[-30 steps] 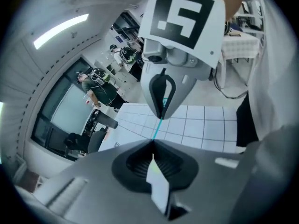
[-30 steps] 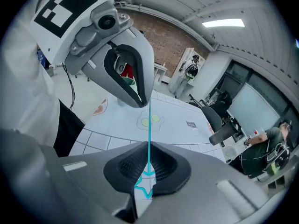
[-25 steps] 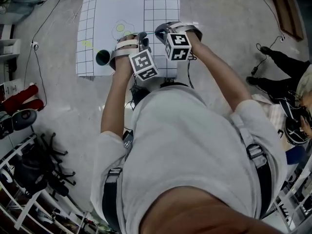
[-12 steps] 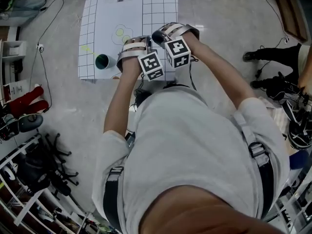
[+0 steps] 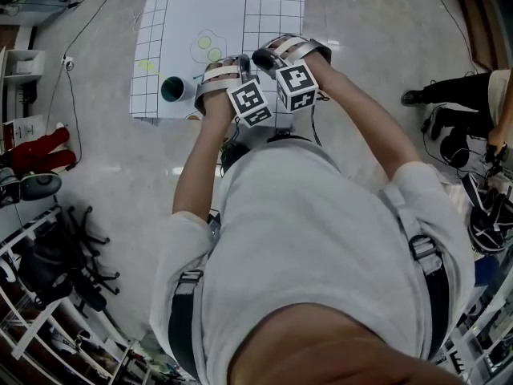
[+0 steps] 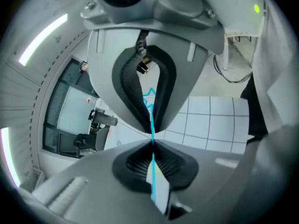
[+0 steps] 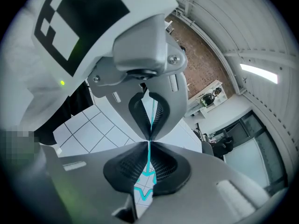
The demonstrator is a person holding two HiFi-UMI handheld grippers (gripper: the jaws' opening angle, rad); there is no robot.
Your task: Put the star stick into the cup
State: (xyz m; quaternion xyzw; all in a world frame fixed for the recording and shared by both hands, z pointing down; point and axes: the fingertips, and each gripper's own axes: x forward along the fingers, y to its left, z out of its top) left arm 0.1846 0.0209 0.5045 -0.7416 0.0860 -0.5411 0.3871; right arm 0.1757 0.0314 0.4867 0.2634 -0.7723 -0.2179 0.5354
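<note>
Above the desk (image 5: pixel 272 6), the stick (image 6: pixel 152 125) is clenched in the right fingers (image 7: pixel 163 113), and the left fingers (image 6: pixel 133 97) are closed shut on it. The cup (image 5: pixel 173 89) stands apart to the left, so insertion is judged still undone.

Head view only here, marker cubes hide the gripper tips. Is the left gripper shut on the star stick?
Observer: Yes, the left gripper is shut on the thin cyan star stick.
Operator: Right one?
Observer: The right gripper is shut on the stick too; its star end shows low in the right gripper view.
Operator: Is the cup in either gripper view?
Observer: No, only the gridded mat beyond the grippers.
</note>
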